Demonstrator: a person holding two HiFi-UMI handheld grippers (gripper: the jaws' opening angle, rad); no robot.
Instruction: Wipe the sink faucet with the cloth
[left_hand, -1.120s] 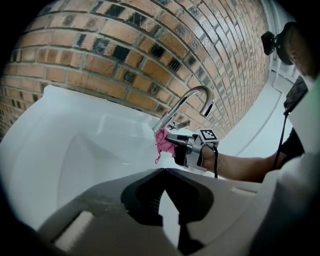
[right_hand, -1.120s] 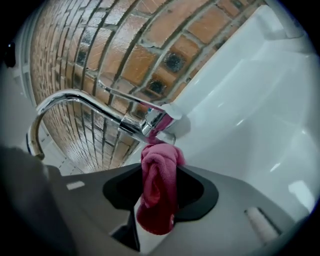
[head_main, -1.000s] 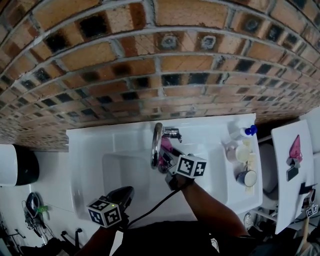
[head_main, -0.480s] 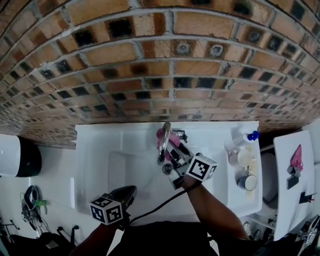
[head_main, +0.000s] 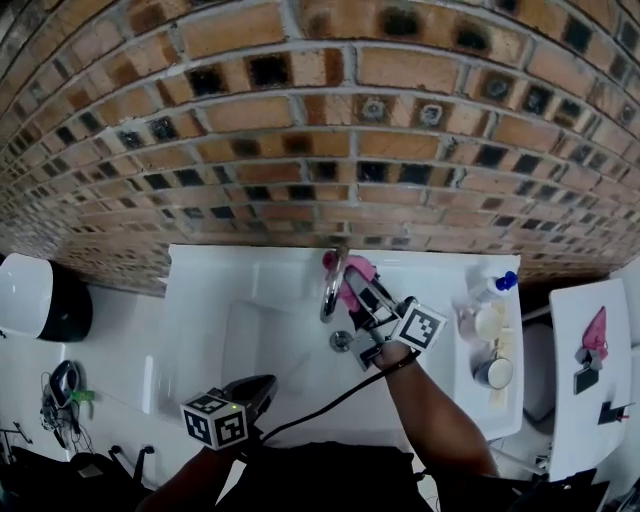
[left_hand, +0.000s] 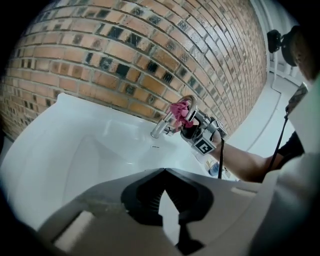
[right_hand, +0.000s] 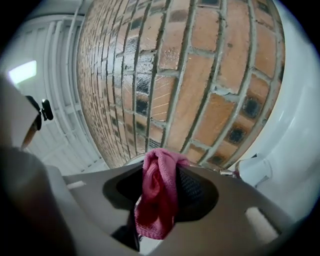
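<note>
A white sink (head_main: 200, 330) is set against a brick wall, with a curved chrome faucet (head_main: 331, 285) at its back middle. My right gripper (head_main: 362, 290) is shut on a bunched pink cloth (head_main: 353, 272) and holds it against the upper right side of the faucet, near its base. In the right gripper view the cloth (right_hand: 157, 197) hangs between the jaws and hides the faucet. The left gripper view shows the faucet (left_hand: 161, 128) with the cloth (left_hand: 180, 111) on it. My left gripper (head_main: 255, 392) rests over the sink's front rim, shut and holding nothing.
On the sink's right ledge stand a bottle with a blue cap (head_main: 492, 265) and several small cups (head_main: 488, 320). A white and black bin (head_main: 38, 300) sits on the floor at the left. A white board (head_main: 588, 370) stands at the right.
My right gripper has carried the pink cloth up along the faucet from near the spout toward the wall. The left gripper has stayed at the front rim.
</note>
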